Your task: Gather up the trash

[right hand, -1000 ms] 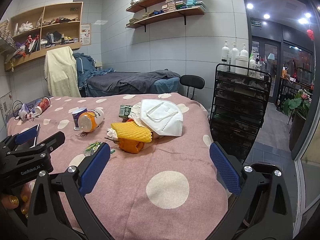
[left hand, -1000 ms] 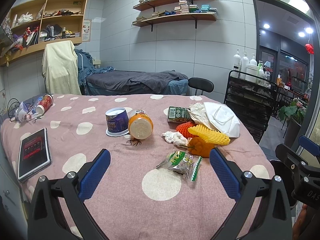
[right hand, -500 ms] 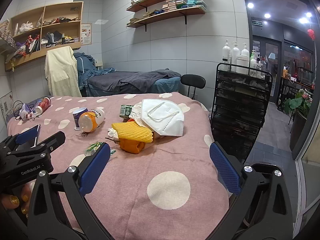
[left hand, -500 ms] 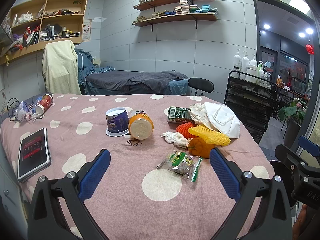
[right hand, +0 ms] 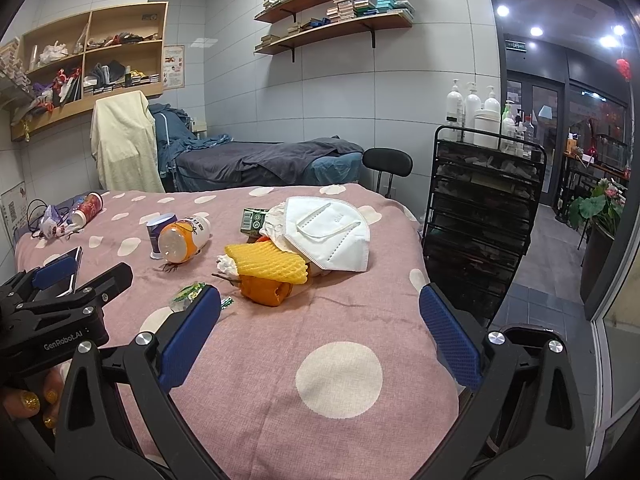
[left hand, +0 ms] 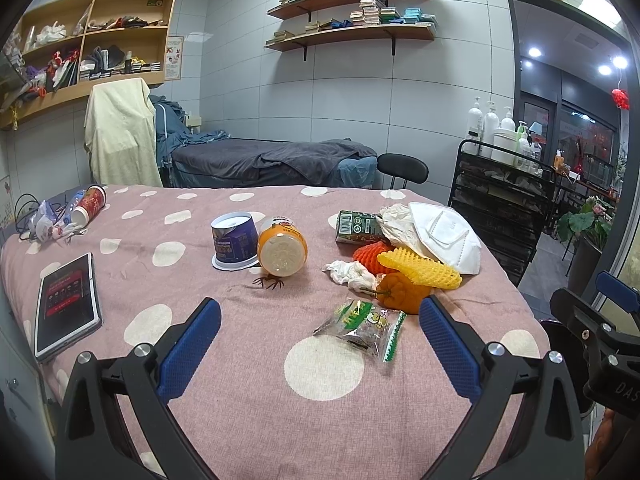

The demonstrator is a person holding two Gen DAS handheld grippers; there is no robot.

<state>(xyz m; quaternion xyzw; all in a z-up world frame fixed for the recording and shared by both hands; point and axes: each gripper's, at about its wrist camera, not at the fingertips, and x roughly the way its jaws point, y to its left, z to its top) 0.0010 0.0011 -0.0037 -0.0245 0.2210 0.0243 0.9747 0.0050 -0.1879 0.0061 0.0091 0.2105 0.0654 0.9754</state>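
Trash lies on a pink polka-dot bed cover (left hand: pixel 248 380): a clear snack wrapper (left hand: pixel 362 326), an orange peel (left hand: pixel 402 290), yellow foam netting (left hand: pixel 418 270), a white face mask (left hand: pixel 446 236), crumpled tissue (left hand: pixel 350 272), a green carton (left hand: pixel 354 227), an orange-capped bottle (left hand: pixel 282 250) on its side and a purple cup (left hand: pixel 234 240) upside down. My left gripper (left hand: pixel 320 340) hovers open just short of the wrapper. My right gripper (right hand: pixel 320 336) is open over bare cover, with the peel (right hand: pixel 266 290), netting (right hand: pixel 266 266) and mask (right hand: pixel 330 238) ahead of it.
A tablet (left hand: pixel 68 306) lies at the left edge, with a red cup (left hand: pixel 90 204) and cables behind it. A black trolley (right hand: pixel 484 220) of bottles stands right of the bed. A black stool (left hand: pixel 402 168) and a massage bed (left hand: pixel 272 160) are behind.
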